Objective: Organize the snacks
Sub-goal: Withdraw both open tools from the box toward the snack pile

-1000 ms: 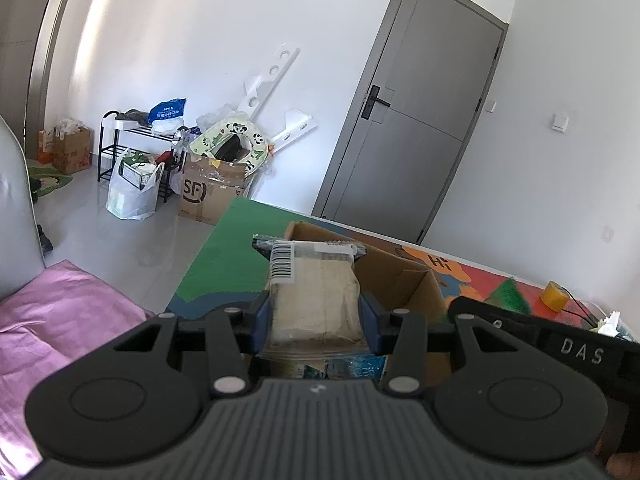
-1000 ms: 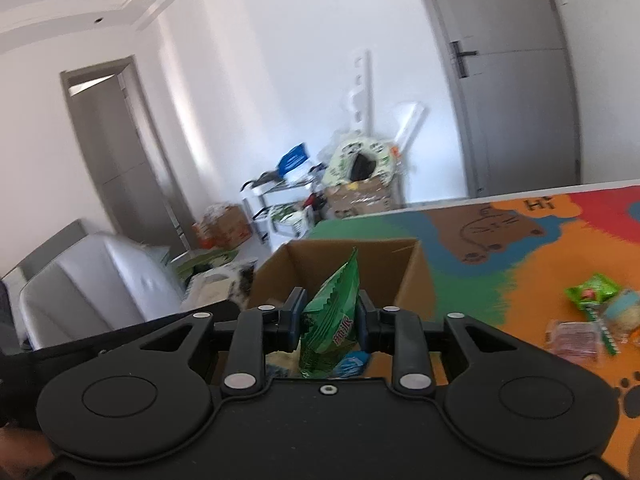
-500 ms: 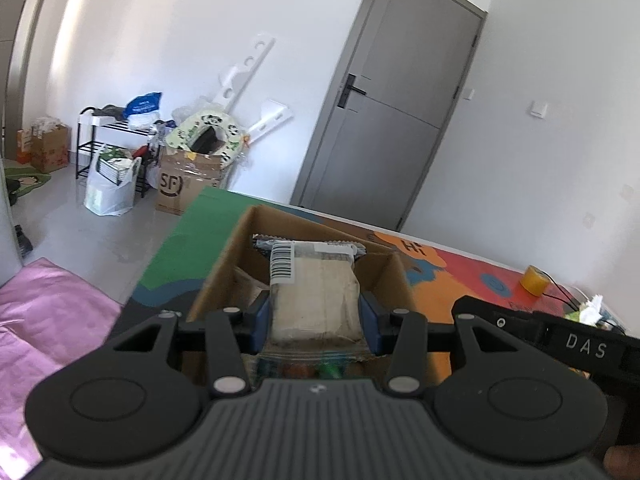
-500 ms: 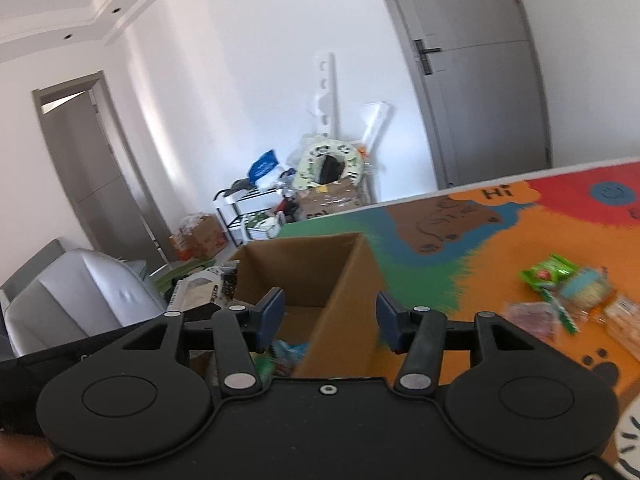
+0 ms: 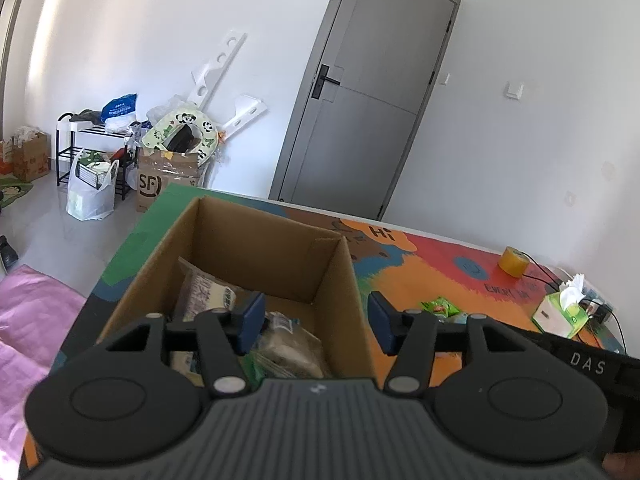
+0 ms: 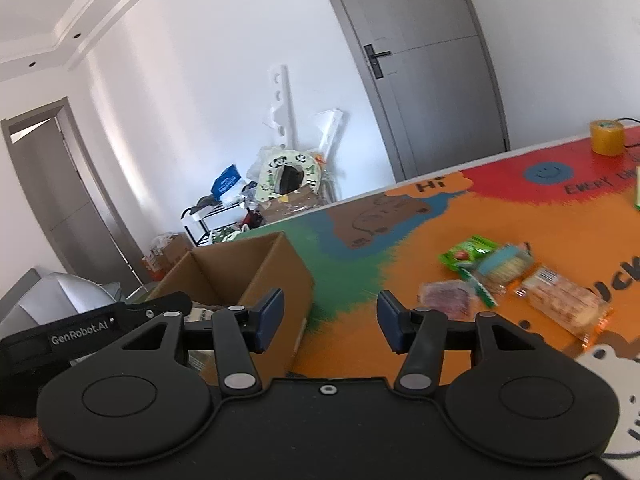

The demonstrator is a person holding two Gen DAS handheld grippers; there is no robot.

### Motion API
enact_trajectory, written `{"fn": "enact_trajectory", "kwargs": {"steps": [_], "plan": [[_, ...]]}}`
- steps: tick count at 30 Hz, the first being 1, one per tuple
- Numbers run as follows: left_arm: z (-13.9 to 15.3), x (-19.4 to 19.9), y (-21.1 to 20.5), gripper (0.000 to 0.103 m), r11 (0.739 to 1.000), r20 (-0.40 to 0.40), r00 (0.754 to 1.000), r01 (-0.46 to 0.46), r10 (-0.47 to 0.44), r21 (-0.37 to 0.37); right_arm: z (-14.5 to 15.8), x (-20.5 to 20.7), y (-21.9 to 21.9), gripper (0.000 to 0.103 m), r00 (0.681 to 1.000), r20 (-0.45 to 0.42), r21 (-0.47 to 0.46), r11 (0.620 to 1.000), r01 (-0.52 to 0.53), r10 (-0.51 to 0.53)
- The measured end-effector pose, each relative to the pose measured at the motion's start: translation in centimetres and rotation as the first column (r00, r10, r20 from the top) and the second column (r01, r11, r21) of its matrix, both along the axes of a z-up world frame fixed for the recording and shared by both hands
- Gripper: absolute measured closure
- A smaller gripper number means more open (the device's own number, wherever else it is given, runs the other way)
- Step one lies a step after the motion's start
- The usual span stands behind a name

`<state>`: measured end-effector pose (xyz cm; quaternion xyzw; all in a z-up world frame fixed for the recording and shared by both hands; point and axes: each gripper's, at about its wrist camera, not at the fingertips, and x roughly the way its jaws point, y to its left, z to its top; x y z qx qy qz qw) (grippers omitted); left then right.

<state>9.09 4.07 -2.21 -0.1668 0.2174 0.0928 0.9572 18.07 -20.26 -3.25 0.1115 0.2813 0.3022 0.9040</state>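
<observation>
A desk (image 6: pixel 400 280) covered in a bright cartoon mat carries an open cardboard box (image 5: pixel 240 240) near its green corner. Several snack packets (image 5: pixel 288 344) lie inside the box. More snack packs (image 6: pixel 560 300) lie loose on the orange part of the mat, well apart from the box. The left gripper (image 5: pixel 316 322) hangs over the box; its jaws have just been opening and stand released, with nothing between them. The right gripper (image 6: pixel 330 316) is just beside the box's outer wall, jaws spread and empty, having opened wider within the last second.
</observation>
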Motion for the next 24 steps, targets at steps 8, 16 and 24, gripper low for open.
{"fn": "enact_trajectory", "kwargs": {"steps": [8,16,24], "plan": [[0.2,0.5,-2.2,0.034,0.999,-0.009,0.999,0.035,-0.035,0.009,-0.9,-0.1,-3.3,0.042,0.998,-0.023,-0.005,0.998,0.055,-0.055],[0.4,1.2,-5.0,0.023,0.997,-0.016,0.997,0.075,-0.075,0.034,-1.3,-0.2,-6.5,0.029,0.993,-0.027,-0.007,0.994,0.112,-0.112],[0.3,2.2,-7.5,0.02,0.992,-0.024,0.994,0.109,-0.107,0.056,-1.8,0.2,-9.4,0.019,0.986,-0.029,0.002,0.986,0.165,-0.165]]}}
